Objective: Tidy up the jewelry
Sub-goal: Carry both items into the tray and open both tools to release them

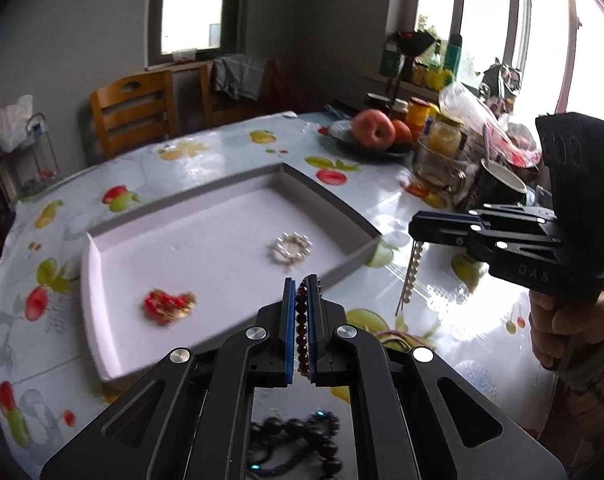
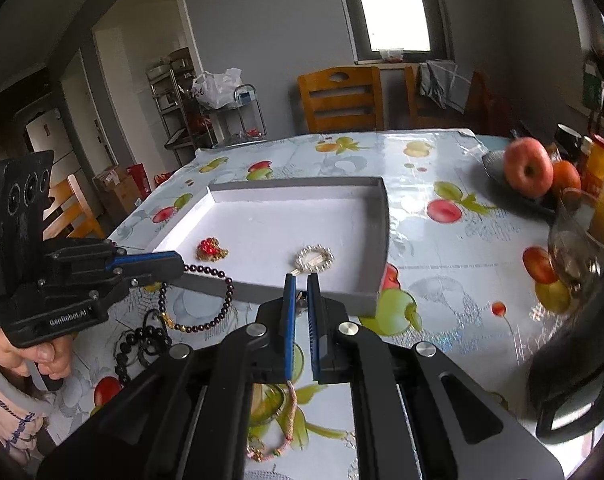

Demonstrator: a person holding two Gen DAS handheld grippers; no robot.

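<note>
A shallow white box (image 1: 230, 196) (image 2: 376, 240) lies on the table with a red-and-gold brooch (image 1: 168, 305) (image 2: 211, 249) and a pearl ring-shaped piece (image 1: 292, 249) (image 2: 315, 258) inside. My left gripper (image 1: 301, 284) (image 2: 178, 266) is shut on a dark red bead bracelet (image 1: 302, 328) (image 2: 206, 300), held just before the box's near wall. My right gripper (image 2: 301, 278) (image 1: 416, 232) is shut on a pearl strand (image 1: 410, 276) that hangs beside the box's right end. A black bead bracelet (image 1: 302, 436) (image 2: 142, 340) and a pink cord bracelet (image 2: 288, 420) lie on the table.
The fruit-print tablecloth (image 2: 442, 240) covers the table. A plate with an apple (image 1: 372, 128) (image 2: 528, 168), jars (image 1: 446, 130), a glass mug (image 1: 434, 160) and a cup (image 1: 502, 184) crowd the window side. A wooden chair (image 2: 342, 100) stands behind the table.
</note>
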